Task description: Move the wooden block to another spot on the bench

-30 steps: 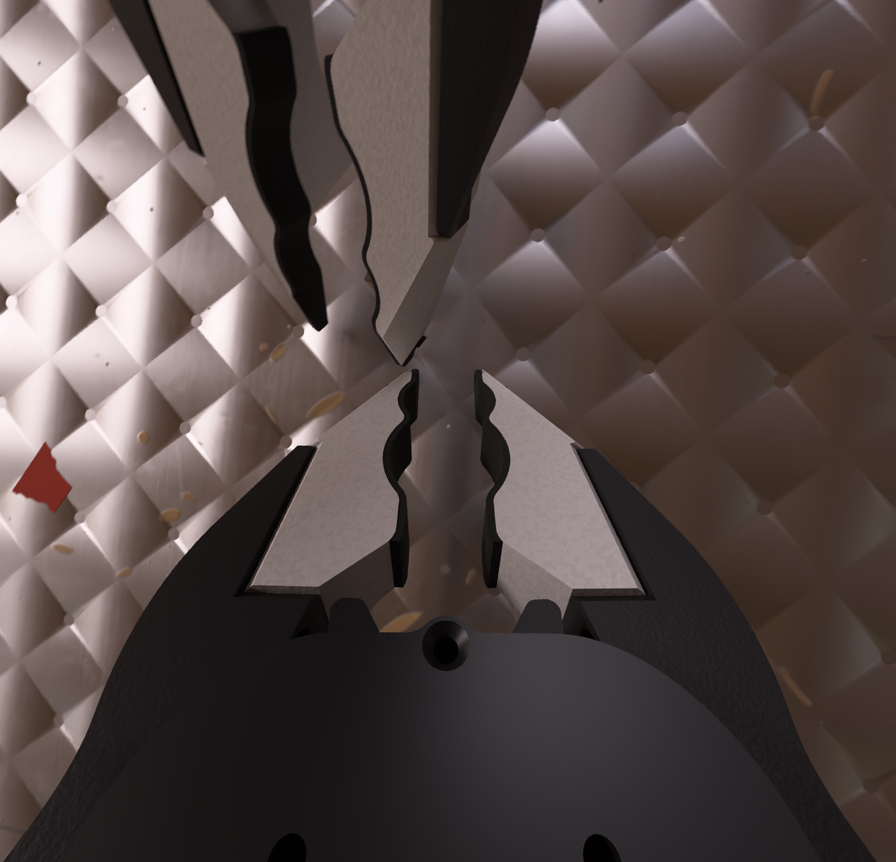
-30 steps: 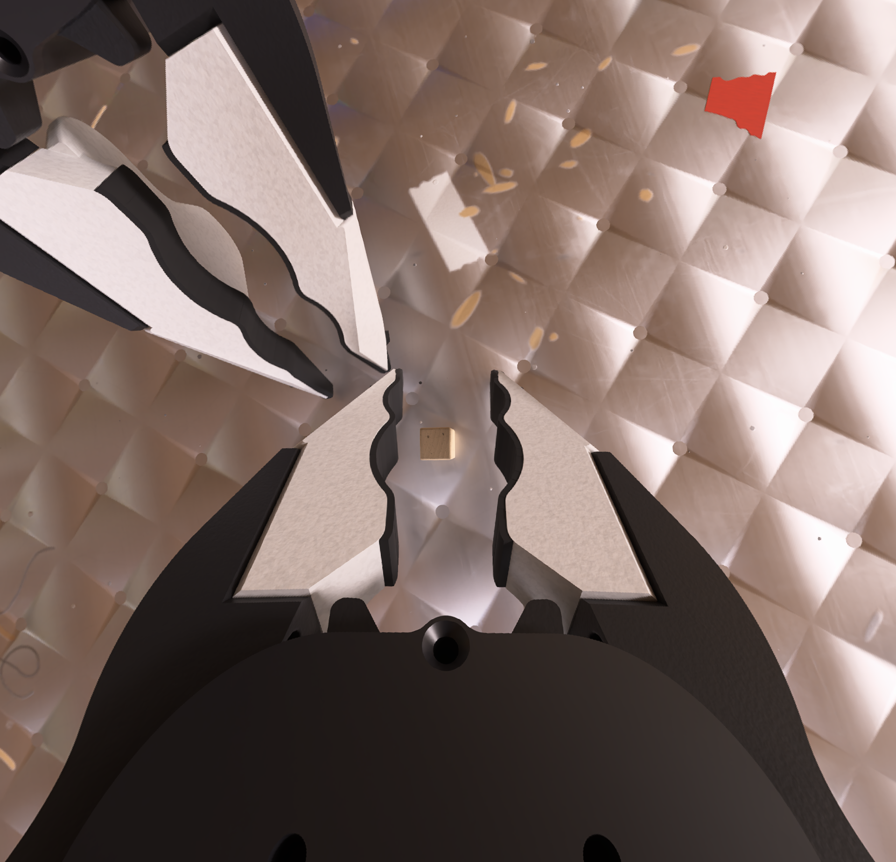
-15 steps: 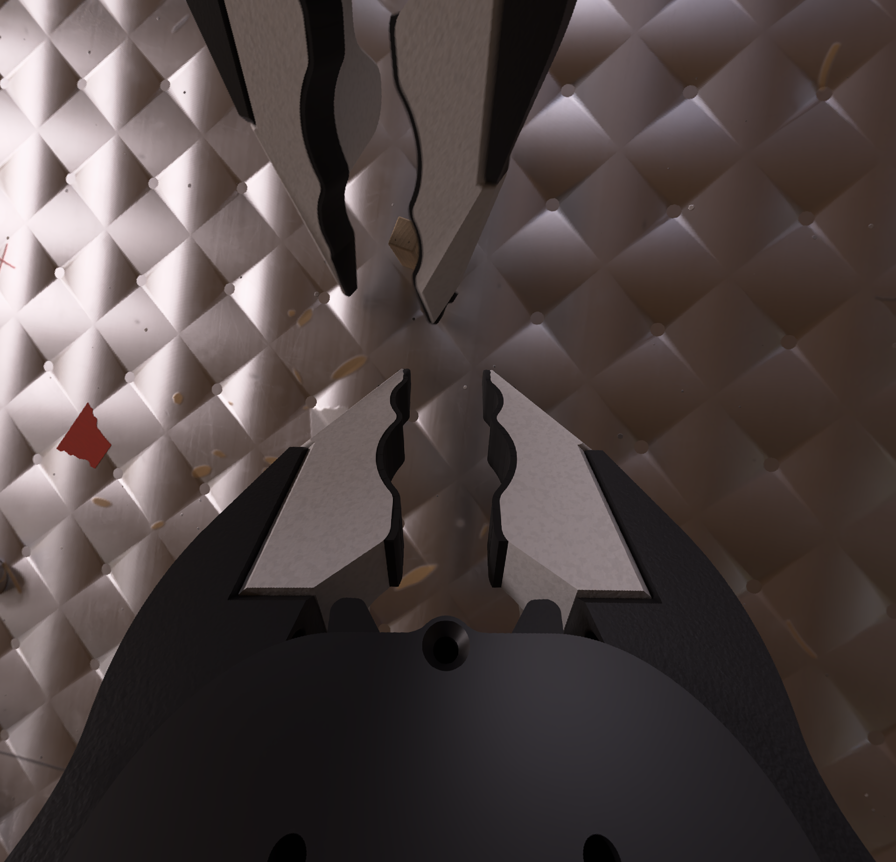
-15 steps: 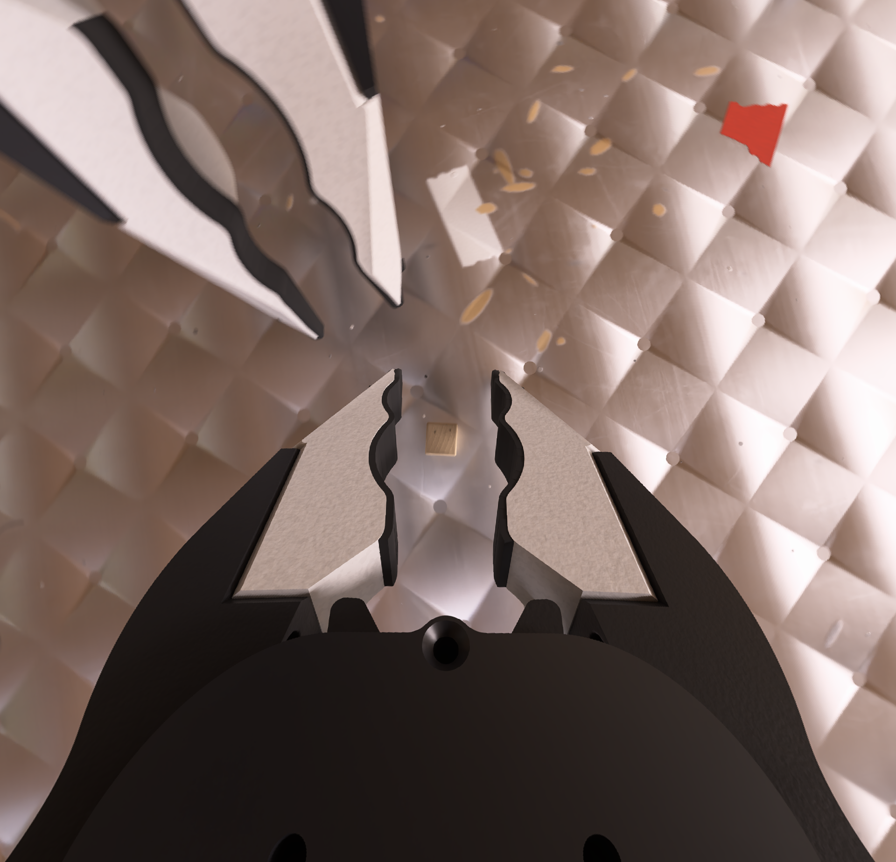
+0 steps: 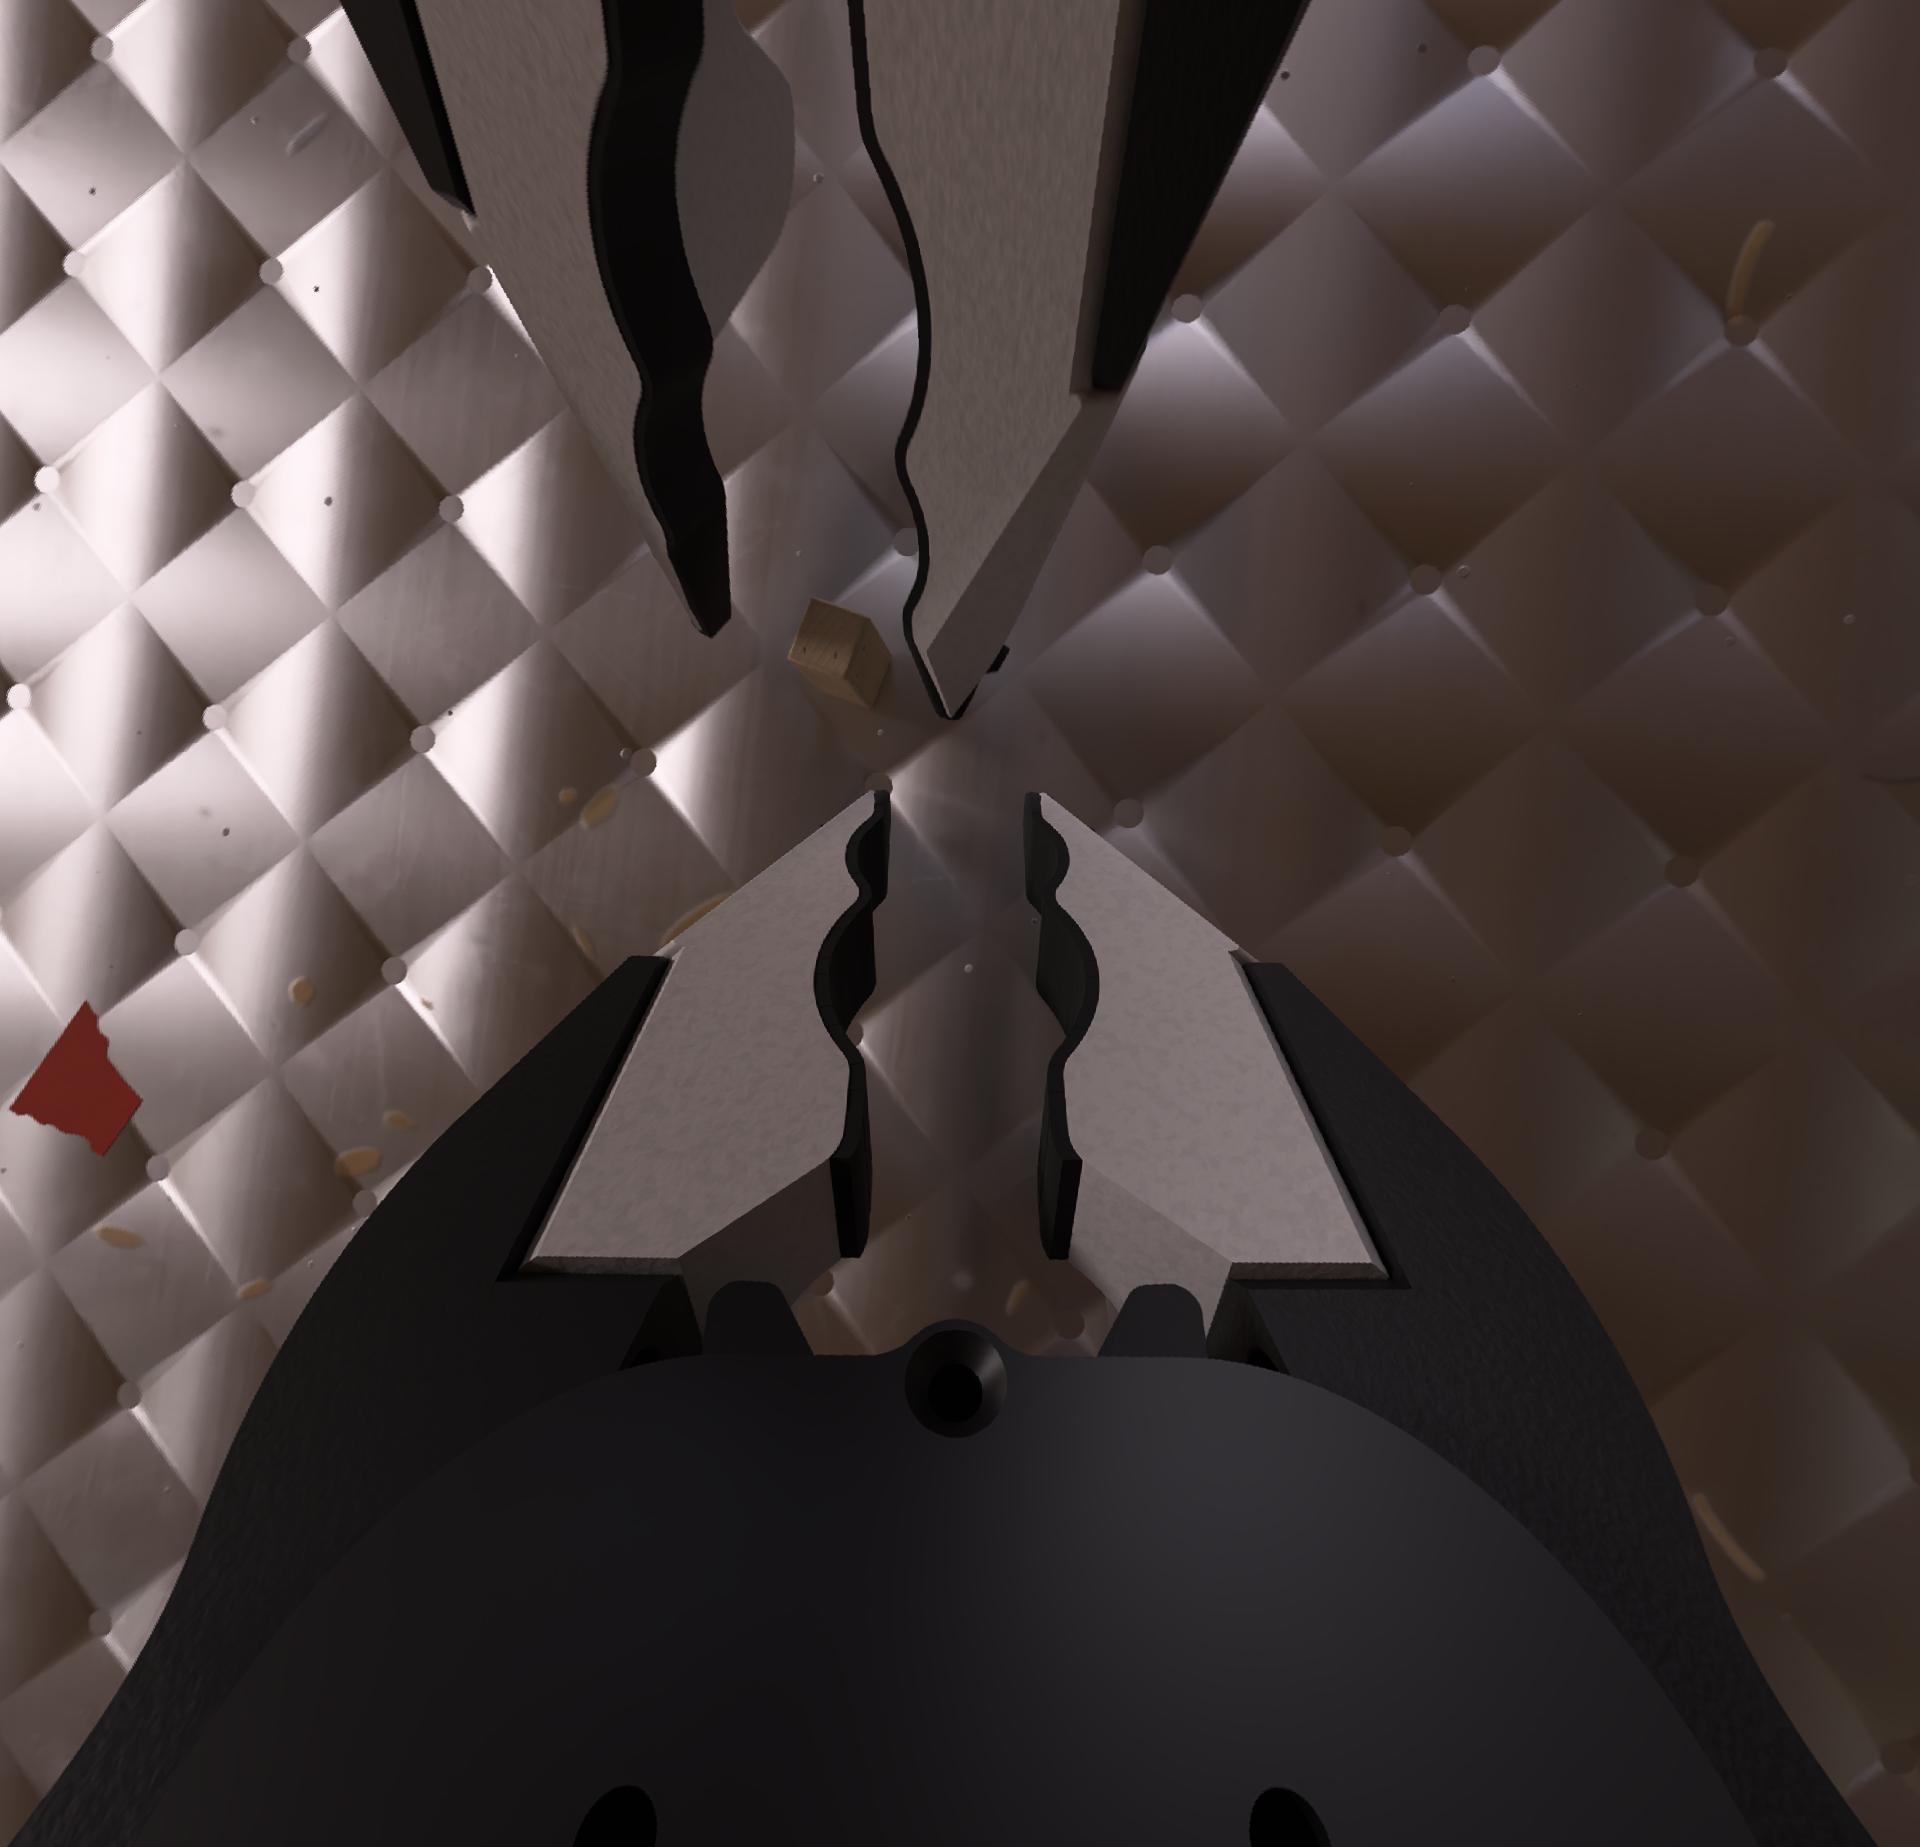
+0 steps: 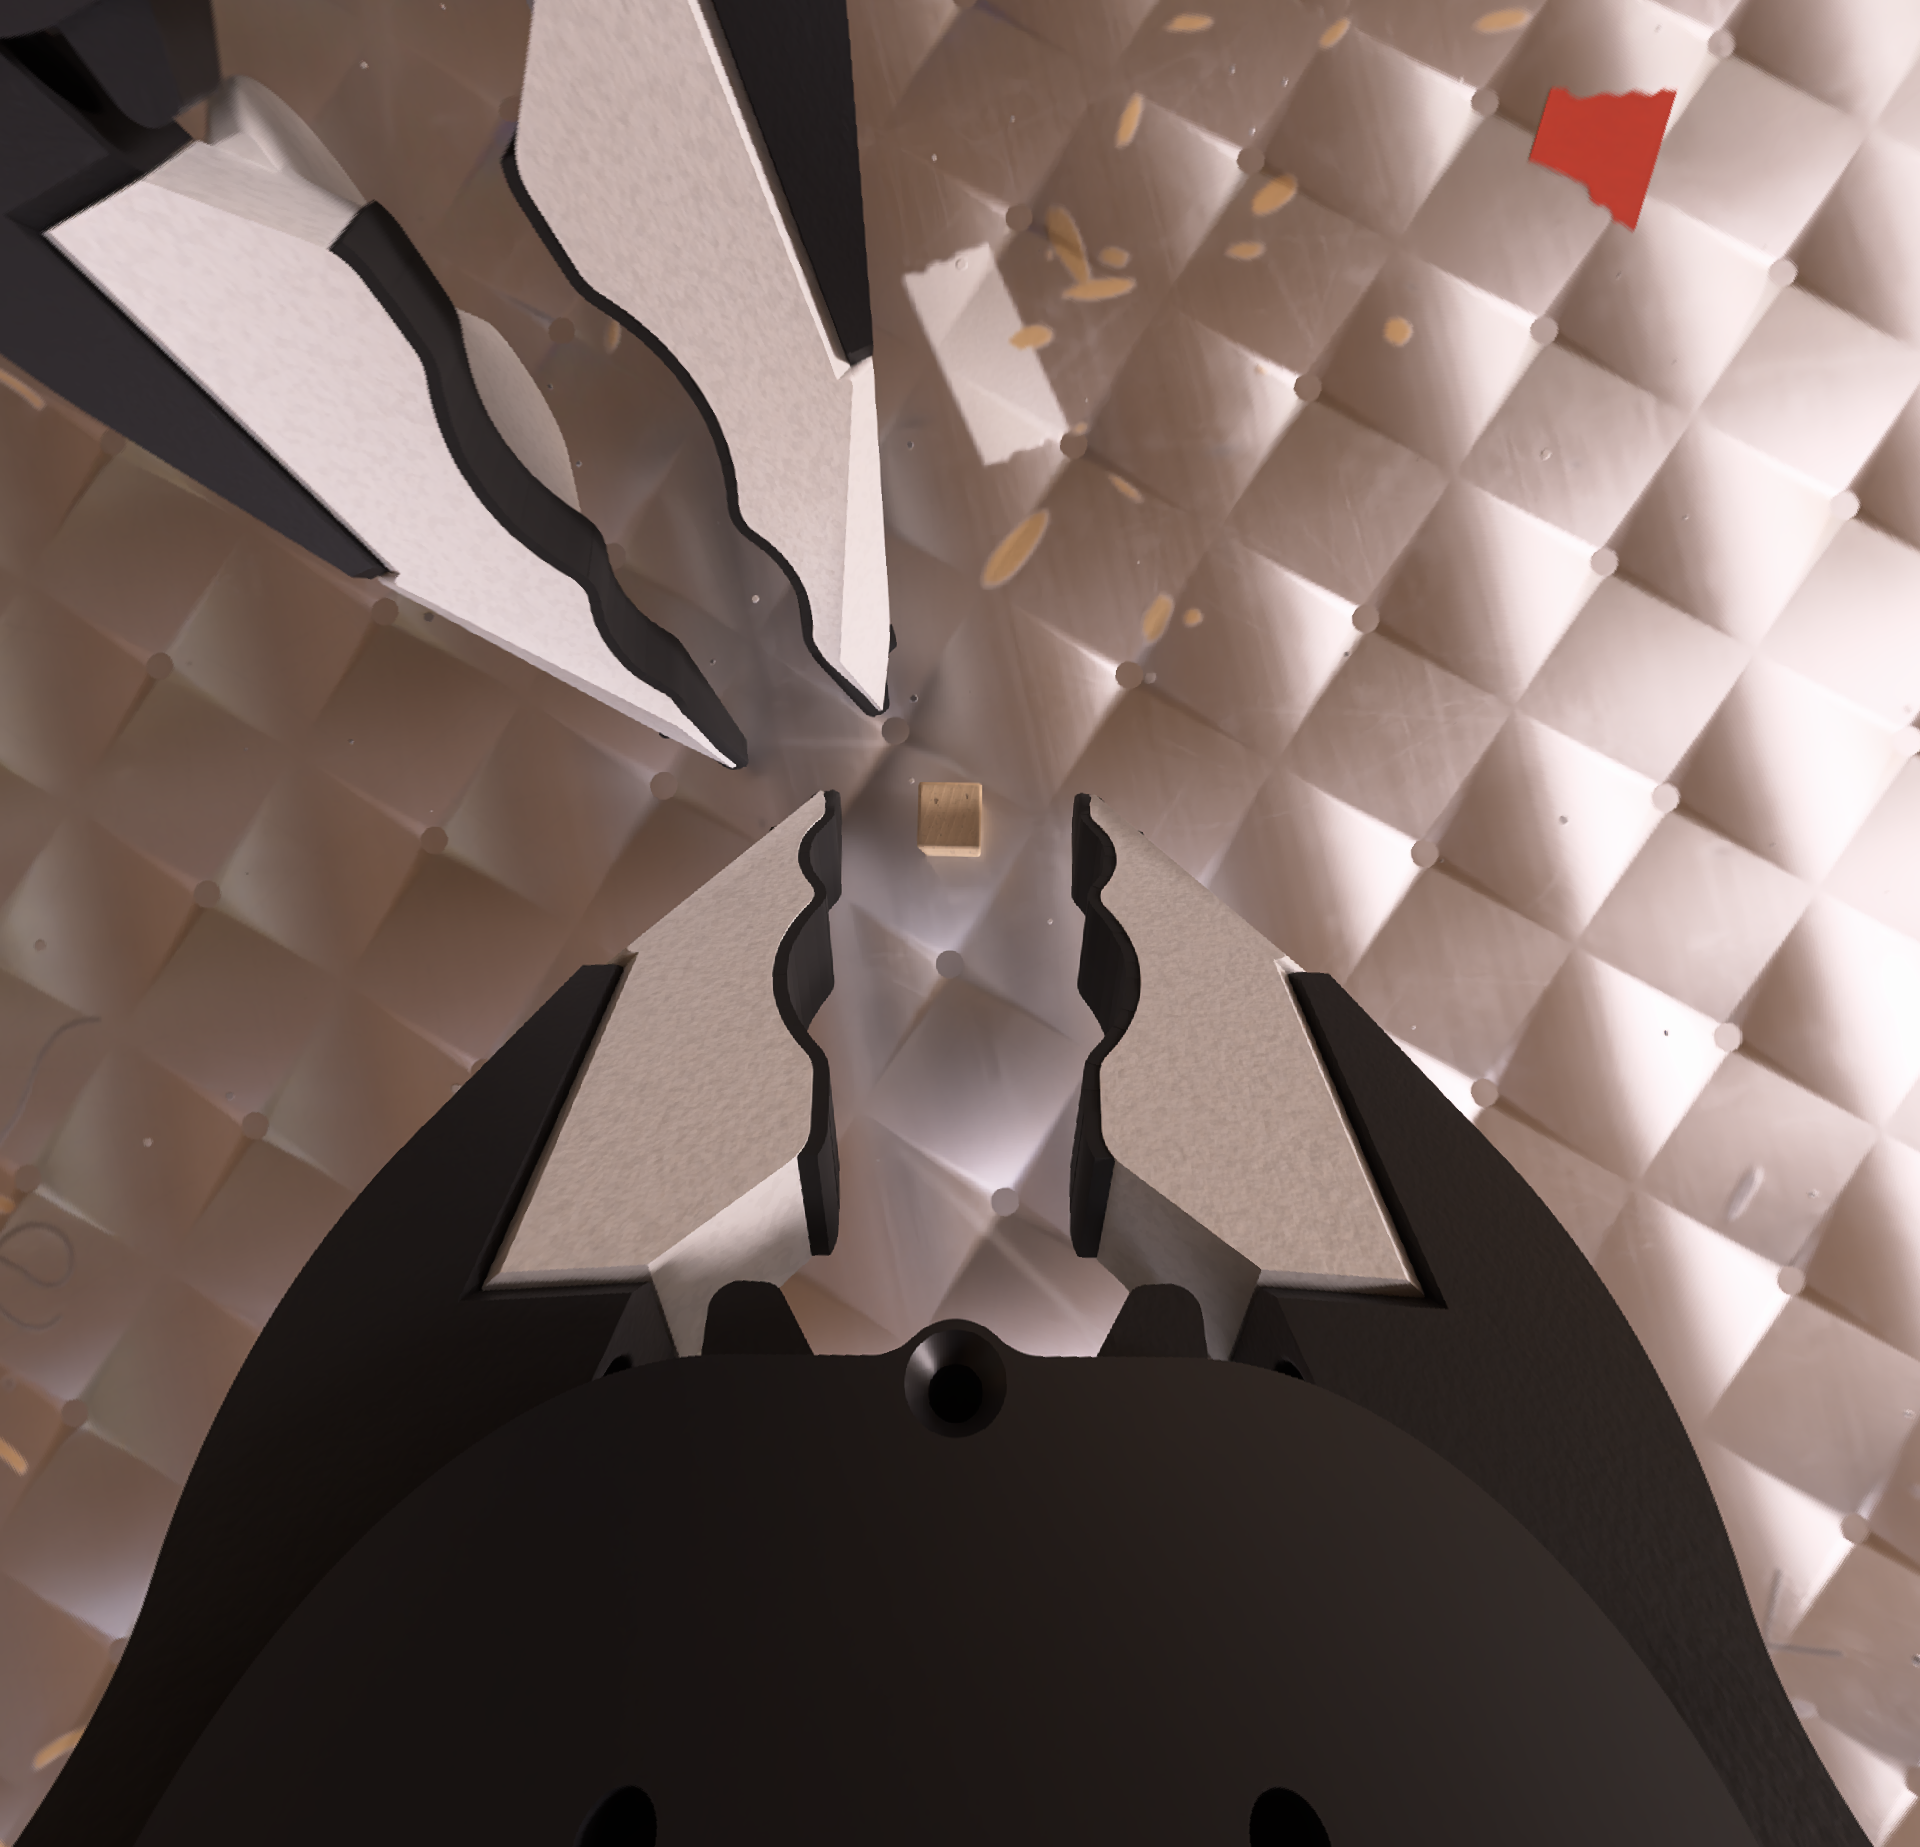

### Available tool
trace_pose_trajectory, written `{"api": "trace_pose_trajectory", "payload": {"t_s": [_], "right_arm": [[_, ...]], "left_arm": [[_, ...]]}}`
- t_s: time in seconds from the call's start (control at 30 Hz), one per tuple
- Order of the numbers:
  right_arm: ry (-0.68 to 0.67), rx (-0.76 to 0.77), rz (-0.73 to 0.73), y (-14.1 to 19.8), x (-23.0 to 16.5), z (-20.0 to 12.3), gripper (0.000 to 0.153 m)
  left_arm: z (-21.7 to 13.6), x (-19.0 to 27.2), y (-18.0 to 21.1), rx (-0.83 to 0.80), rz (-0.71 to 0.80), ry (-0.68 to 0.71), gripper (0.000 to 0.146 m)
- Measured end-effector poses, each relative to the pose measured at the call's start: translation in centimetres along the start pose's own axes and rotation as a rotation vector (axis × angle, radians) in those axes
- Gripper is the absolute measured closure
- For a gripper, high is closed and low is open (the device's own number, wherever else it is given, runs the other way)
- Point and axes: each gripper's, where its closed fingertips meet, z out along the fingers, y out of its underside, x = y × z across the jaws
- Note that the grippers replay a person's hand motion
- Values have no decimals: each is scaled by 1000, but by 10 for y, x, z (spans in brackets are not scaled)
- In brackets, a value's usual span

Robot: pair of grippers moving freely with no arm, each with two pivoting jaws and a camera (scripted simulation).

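Observation:
A small wooden block [image 6: 950, 818] lies on the diamond-patterned metal bench [image 6: 1507, 862]. My right gripper [image 6: 956, 805] is open, and the block sits between its fingertips without touching either. In the left wrist view the block [image 5: 836, 651] shows between the right gripper's two fingers [image 5: 675, 509], which reach down from the top. My left gripper [image 5: 958, 805] is open and empty, its tips just short of the block. In the right wrist view the left gripper's fingers [image 6: 831, 571] come in from the upper left, close to the block.
A red scrap [image 6: 1605, 150] lies on the bench at the far right, and shows at the left in the left wrist view [image 5: 78, 1080]. A pale piece of tape [image 6: 982, 358] and several wood chips [image 6: 1013, 548] lie beyond the block.
My right gripper's jaws have opened a little wider and drawn back, so the block now sits at their tips. In the left wrist view the block has come into sight.

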Motion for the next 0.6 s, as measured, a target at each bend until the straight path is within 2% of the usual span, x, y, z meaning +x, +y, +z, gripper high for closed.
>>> {"api": "trace_pose_trajectory", "payload": {"t_s": [0.07, 0.23, 0.47, 0.6], "right_arm": [[11, -6, 10, 3, 0, 3, 110], [27, 24, 3, 4, 0, 3, 141], [30, 53, -48, 4, 2, -2, 141], [20, 83, -85, 7, 5, -29, 141]], "left_arm": [[1, 1, -2, 5, -3, 5, 121], [3, 6, -5, 13, 12, 19, 122], [2, 8, -7, 14, 48, 10, 121], [-6, 9, -18, 78, 42, 2, 117]]}}
